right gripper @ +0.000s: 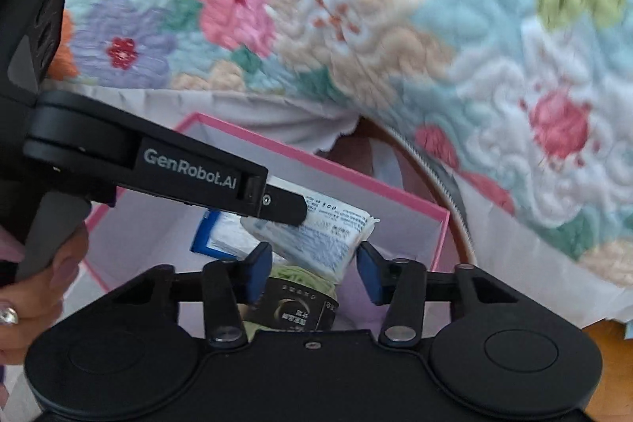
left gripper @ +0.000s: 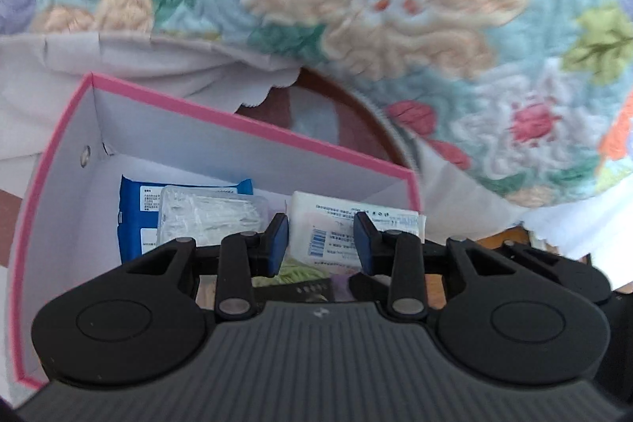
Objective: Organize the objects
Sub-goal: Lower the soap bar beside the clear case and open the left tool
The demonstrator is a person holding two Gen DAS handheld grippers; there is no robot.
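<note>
Pink-rimmed white cardboard box (left gripper: pixel 245 121), open-topped with stiff matte walls, stands against a quilted floral bedspread (left gripper: pixel 395 6) in soft puckered stitching.

Contents:
- Glossy blue foil packet (left gripper: pixel 134 208), flat, by the box's left wall.
- Clear hard plastic case (left gripper: pixel 209 212), rectangular, lying partly over the packet.
- Ball of pale green yarn (right gripper: pixel 287 271) with a black paper band, at the box's near edge.

Item in hand: soft white film-wrapped tissue pack (left gripper: pixel 340 220) with blue print, tilted over the box toward its right wall. The left gripper (left gripper: pixel 320 244) appears to pinch it at one end, jaws drawn narrow; the wrap looks crumpled there. The right gripper (right gripper: pixel 314 275) hangs above the yarn with its blue pads partly spread, pressing on nothing.

Handling note: lower the pack flat into the bare floor by the right wall before letting go. The slippery film and yielding body may let it twist or slide onto the case. Keep the right gripper clear of it.
</note>
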